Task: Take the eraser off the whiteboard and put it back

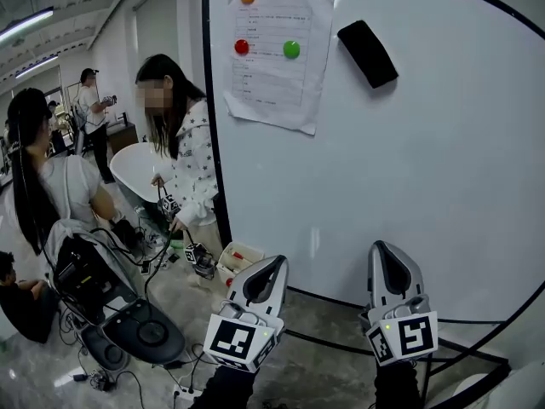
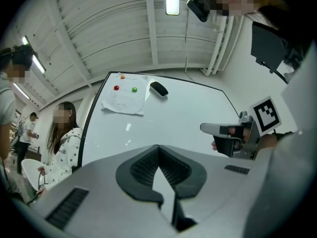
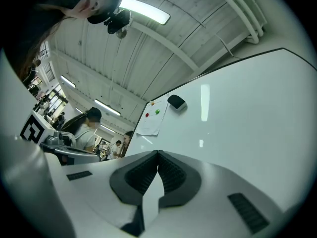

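A black eraser [image 1: 367, 53] sticks on the whiteboard [image 1: 443, 169], tilted, near its top and to the right of a pinned paper sheet [image 1: 277, 54]. The eraser [image 2: 158, 89] shows small and far in the left gripper view, and the eraser [image 3: 176, 102] likewise in the right gripper view. Both grippers hang low in front of the board, well below the eraser. My left gripper [image 1: 274, 267] is shut with nothing in it. The right gripper [image 1: 385, 252] is shut and empty too, and the right gripper [image 2: 210, 128] appears at the side of the left gripper view.
Red, green and orange magnets [image 1: 242, 47] hold the paper. A person [image 1: 183, 147] stands left of the board, others sit and stand farther left. A black chair base [image 1: 140, 331], cables and a small box [image 1: 234, 261] lie on the floor by the board's foot.
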`<state>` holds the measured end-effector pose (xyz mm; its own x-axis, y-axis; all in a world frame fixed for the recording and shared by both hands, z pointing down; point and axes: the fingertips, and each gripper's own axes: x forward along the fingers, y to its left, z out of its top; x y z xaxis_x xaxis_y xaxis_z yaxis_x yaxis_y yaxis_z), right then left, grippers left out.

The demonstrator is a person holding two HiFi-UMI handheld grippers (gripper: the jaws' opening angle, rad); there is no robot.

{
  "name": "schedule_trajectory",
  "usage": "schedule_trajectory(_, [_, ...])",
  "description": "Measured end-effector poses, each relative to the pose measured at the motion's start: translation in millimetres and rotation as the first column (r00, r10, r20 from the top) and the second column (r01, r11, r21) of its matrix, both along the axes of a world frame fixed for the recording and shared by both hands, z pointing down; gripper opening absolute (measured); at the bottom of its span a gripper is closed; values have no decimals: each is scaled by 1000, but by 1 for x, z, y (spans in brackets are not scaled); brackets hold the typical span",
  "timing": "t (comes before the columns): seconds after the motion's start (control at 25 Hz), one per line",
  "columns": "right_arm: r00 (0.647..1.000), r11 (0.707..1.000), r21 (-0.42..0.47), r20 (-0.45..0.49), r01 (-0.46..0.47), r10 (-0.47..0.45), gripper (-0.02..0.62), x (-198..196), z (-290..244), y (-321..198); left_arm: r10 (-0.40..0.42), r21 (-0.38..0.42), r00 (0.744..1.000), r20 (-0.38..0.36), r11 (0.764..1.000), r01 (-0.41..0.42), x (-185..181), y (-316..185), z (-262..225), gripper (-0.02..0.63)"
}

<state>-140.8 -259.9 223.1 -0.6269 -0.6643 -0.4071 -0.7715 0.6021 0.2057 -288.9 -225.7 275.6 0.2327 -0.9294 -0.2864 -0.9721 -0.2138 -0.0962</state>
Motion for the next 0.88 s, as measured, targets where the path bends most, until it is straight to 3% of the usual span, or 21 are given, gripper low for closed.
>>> schedule_trajectory(0.16, [998,998,43,-23,54,-53,9,-10,-13,1,-3,0,1000,-4,1000,3,-1,-3,0,5])
schedule_trajectory(0.32, [999,995,91,-39,40,-36,12,-13,-37,-9,-16,7,1000,-10,1000,16,-3,-7,-2,5])
schedule_trajectory(0.48, [998,985,170,-69,3,9,108,-19,-73,-20,-27,10,999,-19,1000,27,-5,-10,-4,5])
schedule_trajectory(0.68, [992,939,338,-87,-58,92,249,-26,-128,-33,-36,16,999,-24,999,37,-10,-14,-8,5])
schedule_trajectory(0.88, [975,918,369,-101,-146,196,291,-27,-172,-68,-26,20,1000,0,999,26,-5,-19,-12,5])
